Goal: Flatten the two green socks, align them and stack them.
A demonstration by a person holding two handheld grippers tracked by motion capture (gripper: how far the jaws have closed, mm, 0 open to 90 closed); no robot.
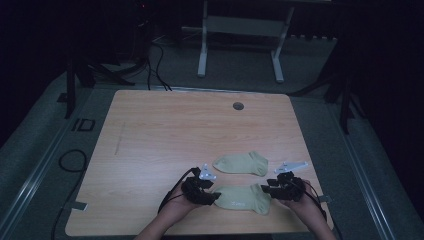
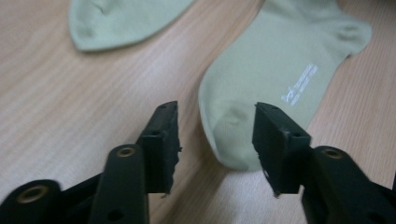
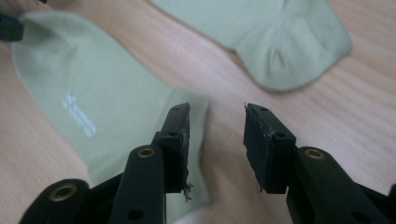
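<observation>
Both grippers, left point(image 2: 215, 140) and right point(image 3: 217, 144), gape wide at the near sock's point(image 1: 242, 197) ends; next, probably pinching together.

A dim lab or recording room: bare wooden surface point(image 1: 165, 135), cables point(image 1: 155, 62) trailing over grey carpet point(image 1: 240, 75), metal stand legs point(image 1: 202, 55) behind.

Wooden table point(image 1: 165, 145), grommet hole point(image 1: 238, 106) near far edge. White desk frame point(image 1: 242, 35) behind. Cables point(image 1: 155, 62) on floor.
</observation>
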